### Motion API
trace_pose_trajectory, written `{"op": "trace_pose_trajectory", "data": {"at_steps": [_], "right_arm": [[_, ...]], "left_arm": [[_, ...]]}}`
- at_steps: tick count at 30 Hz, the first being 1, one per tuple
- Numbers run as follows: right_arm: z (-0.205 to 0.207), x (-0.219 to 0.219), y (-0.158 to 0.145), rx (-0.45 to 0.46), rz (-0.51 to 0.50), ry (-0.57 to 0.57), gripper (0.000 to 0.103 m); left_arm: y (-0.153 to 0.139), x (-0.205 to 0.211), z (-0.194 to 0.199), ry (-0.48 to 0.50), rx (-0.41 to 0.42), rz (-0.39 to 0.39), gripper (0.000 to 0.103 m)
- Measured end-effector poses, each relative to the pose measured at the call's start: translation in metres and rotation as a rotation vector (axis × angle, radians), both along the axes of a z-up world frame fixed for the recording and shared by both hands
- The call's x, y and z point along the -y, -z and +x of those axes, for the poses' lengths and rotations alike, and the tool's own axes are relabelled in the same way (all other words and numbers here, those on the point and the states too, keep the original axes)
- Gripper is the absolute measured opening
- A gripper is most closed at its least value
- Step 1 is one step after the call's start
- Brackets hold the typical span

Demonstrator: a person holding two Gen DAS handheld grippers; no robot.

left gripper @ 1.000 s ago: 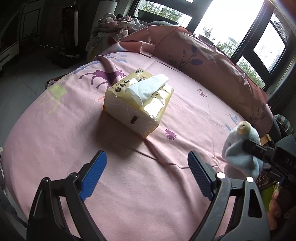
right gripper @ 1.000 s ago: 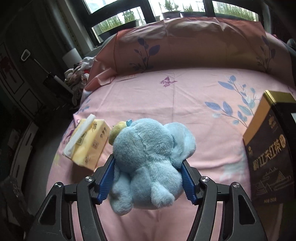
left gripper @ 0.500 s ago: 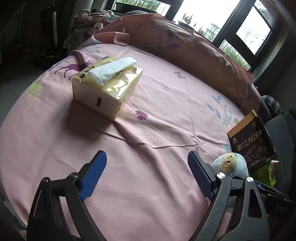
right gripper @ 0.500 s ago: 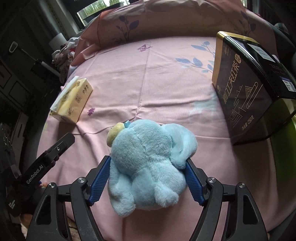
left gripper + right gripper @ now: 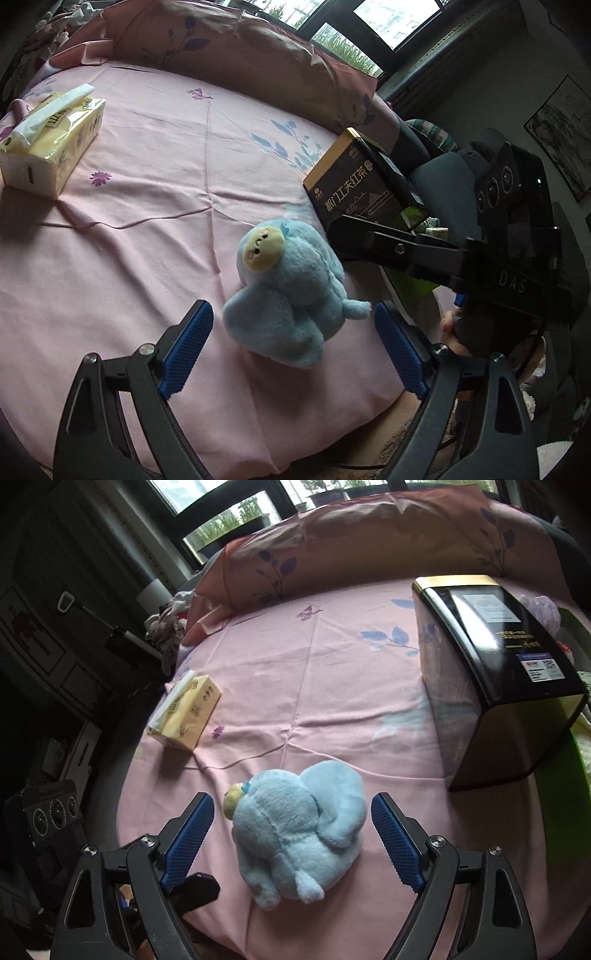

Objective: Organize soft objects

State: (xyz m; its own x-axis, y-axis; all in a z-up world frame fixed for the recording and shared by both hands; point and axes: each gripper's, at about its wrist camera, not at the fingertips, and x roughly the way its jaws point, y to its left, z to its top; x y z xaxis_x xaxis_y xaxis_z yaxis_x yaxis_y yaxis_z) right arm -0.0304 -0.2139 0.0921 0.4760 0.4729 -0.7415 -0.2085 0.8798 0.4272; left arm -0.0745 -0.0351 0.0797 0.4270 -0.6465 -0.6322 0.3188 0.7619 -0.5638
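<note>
- Near the front edge of the bed point(image 5: 332, 686), we have the blue plush toy point(image 5: 299, 830) lying on the pink sheet, set between the blue pads of the right gripper point(image 5: 291, 840); those jaws have just been opening, and now stand wide with a clear gap on both sides, so nothing is held.
- From the left, we bring the left gripper point(image 5: 293, 354) toward the same toy point(image 5: 284, 295); its jaws are also spread wide and empty, and the toy sits just ahead of them, touching neither pad.
- We judge the step in hand to be the release and hand-over of the toy. To do it well, we should draw the right gripper straight back so a pad does not drag the plush, then centre the left pads on the round body, not on the small tail or ear, before closing.
- At the left edge of the bed we see the yellow tissue pack point(image 5: 184, 712), well apart from the toy, another soft thing left to sort.
- Along the far edge lies the pink pillow point(image 5: 369, 546), out of the way.
- At the right edge stands the black tea box point(image 5: 491, 672), near the toy; together with the right gripper's arm crossing beside it, it narrows the room for any sweep to the right.
</note>
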Motion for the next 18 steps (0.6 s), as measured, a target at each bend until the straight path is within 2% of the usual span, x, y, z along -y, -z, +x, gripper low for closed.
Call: {"op": "trace_pose_trajectory", "data": {"at_steps": [1,3,4,5,6,8,10,11,12,18], "right_arm": [[0.003,-0.005,0.003,0.008,-0.001,-0.027,0.087],[0.012,-0.013,0.011,0.015,-0.011,-0.069,0.088],[0.016,-0.016,0.017,0.007,-0.014,-0.087,0.087],[0.020,-0.019,0.023,-0.009,-0.021,-0.101,0.087],[0.023,-0.020,0.029,-0.023,-0.025,-0.109,0.081],[0.024,-0.020,0.037,-0.025,-0.028,-0.108,0.078],[0.025,-0.014,0.043,-0.037,-0.004,-0.101,0.077],[0.026,-0.010,0.046,-0.048,0.003,-0.095,0.073],[0.026,-0.007,0.048,-0.055,0.016,-0.086,0.073],[0.014,0.015,0.025,0.015,0.101,-0.032,0.071]], "left_arm": [[0.002,0.005,0.001,0.012,-0.007,-0.011,0.086],[0.006,0.015,0.004,0.027,-0.019,-0.024,0.071],[0.009,0.020,0.007,0.034,-0.025,-0.021,0.067],[0.012,0.025,0.010,0.034,-0.033,-0.006,0.061],[0.014,0.030,0.011,0.022,-0.030,0.018,0.051],[0.015,0.034,0.012,-0.006,0.002,0.075,0.043],[0.012,0.033,0.013,-0.003,0.033,0.068,0.041],[0.009,0.031,0.014,0.000,0.041,0.062,0.035],[0.007,0.033,0.014,0.005,0.045,0.064,0.034],[-0.019,0.049,0.006,0.025,0.159,0.121,0.034]]}}
